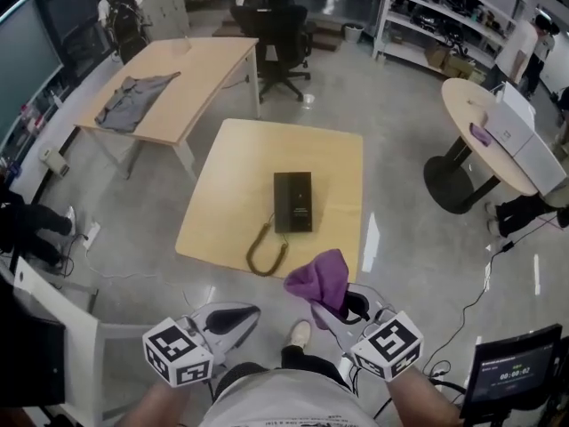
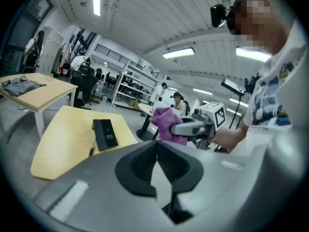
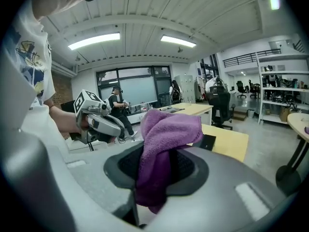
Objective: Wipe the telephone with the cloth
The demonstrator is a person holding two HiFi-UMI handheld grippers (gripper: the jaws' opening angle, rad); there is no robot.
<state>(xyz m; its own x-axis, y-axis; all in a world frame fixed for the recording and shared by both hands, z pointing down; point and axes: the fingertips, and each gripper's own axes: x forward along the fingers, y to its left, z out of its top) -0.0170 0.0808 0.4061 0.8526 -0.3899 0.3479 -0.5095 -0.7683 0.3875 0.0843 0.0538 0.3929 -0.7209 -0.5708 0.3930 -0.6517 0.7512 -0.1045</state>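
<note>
Approach step, as I read it: cloth is in hand and no wiping has started. The black telephone lies flat near the middle of the square wooden table, with its coiled cord trailing off at 7 o'clock toward the near edge. The right gripper has its jaws clamped on the purple cloth, with a bunched wad sticking out past the tips and a tail hanging below. The cloth is at about 5 o'clock from the phone, well apart and not touching it. The left gripper is at 7 o'clock from the phone; its jaws are fully closed with nothing between them. Next move probably calls for carrying the cloth to 12 o'clock and down onto the phone's top face, wad first. The empty left gripper could pin the body so it doesn't skate; watch the cord.
</note>
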